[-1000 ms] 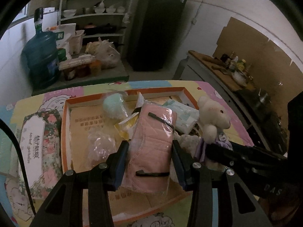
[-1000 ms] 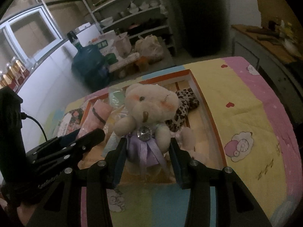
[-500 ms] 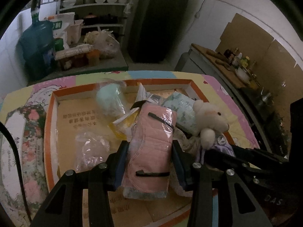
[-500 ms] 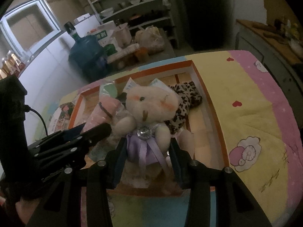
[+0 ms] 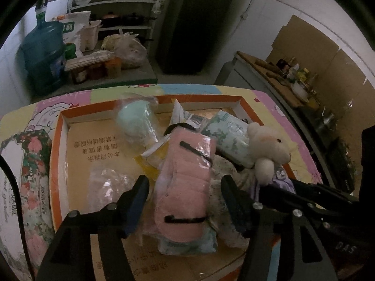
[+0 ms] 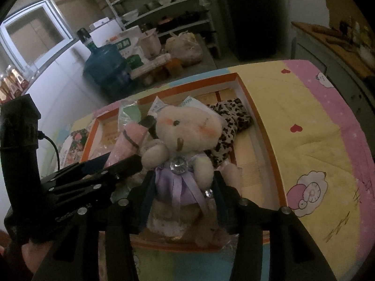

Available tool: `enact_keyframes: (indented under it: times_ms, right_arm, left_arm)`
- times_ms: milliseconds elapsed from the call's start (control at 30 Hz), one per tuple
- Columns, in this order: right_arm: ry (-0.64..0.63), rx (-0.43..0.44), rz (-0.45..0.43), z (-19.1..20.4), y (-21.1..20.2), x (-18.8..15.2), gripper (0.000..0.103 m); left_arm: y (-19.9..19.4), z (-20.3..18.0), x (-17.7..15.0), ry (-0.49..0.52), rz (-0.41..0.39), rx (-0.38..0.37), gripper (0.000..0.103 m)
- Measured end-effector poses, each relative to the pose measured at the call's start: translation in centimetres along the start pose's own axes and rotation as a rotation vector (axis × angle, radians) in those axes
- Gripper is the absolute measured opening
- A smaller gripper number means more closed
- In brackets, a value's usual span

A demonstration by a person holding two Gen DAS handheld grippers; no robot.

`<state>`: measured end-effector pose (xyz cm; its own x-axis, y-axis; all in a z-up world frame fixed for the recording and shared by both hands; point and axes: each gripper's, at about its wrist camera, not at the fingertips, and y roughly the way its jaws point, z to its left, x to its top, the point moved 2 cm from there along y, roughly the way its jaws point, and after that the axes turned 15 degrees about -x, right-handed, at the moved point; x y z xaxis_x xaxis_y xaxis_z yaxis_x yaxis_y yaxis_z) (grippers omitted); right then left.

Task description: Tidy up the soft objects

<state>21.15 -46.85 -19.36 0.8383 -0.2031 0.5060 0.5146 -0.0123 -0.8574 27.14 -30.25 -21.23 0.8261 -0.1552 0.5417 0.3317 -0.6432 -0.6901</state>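
**Jaws on two soft things over the tray**

Jaws of the left gripper stand apart around a pink pouch; right gripper is clamped on the plush bear at its lilac dress, above the orange tray; both look light and squashy, best held mid-body; tray print is Chinese, unreadable.

Printed words around the box

Upside-down orange Chinese characters run across the cardboard box floor; the right hand-held gripper reads "DAS" inverted; the white sack behind the water jug carries a green label, its text illegible.
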Motion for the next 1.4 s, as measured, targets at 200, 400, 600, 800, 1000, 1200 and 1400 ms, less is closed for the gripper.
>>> enact_keyframes:
  times_ms: [200, 400, 600, 800, 1000, 1200, 1400]
  right_arm:
    - [-0.001, -0.015, -0.012, 0.1, -0.3, 0.0, 0.053]
    - [-0.001, -0.032, -0.025, 0.1, -1.1, -0.2, 0.056]
    - [0.008, -0.051, -0.043, -0.2, -2.2, -0.6, 0.057]
    - [0.021, -0.080, -0.064, -0.1, -3.5, -1.3, 0.070]
    - [0.034, -0.090, -0.085, 0.6, -5.0, -2.1, 0.071]
    - [0.036, -0.092, -0.112, 2.4, -6.8, -2.9, 0.071]
    - [0.036, -0.092, -0.135, 4.9, -8.1, -3.7, 0.071]
  left_arm:
    - [-1.1, -0.1, 0.1, 0.006, -0.019, -0.009, 0.066]
    - [-2.3, -0.6, 0.2, 0.013, -0.040, -0.020, 0.070]
    - [-3.8, -1.5, -0.2, 0.033, -0.058, -0.031, 0.070]
    - [-5.6, -2.3, -0.9, 0.059, -0.081, -0.039, 0.070]
    - [-7.9, -2.8, -1.5, 0.084, -0.109, -0.034, 0.078]
    - [-10.7, -2.3, -2.4, 0.096, -0.138, -0.030, 0.084]
    - [-13.9, -0.8, -3.5, 0.094, -0.167, -0.028, 0.087]
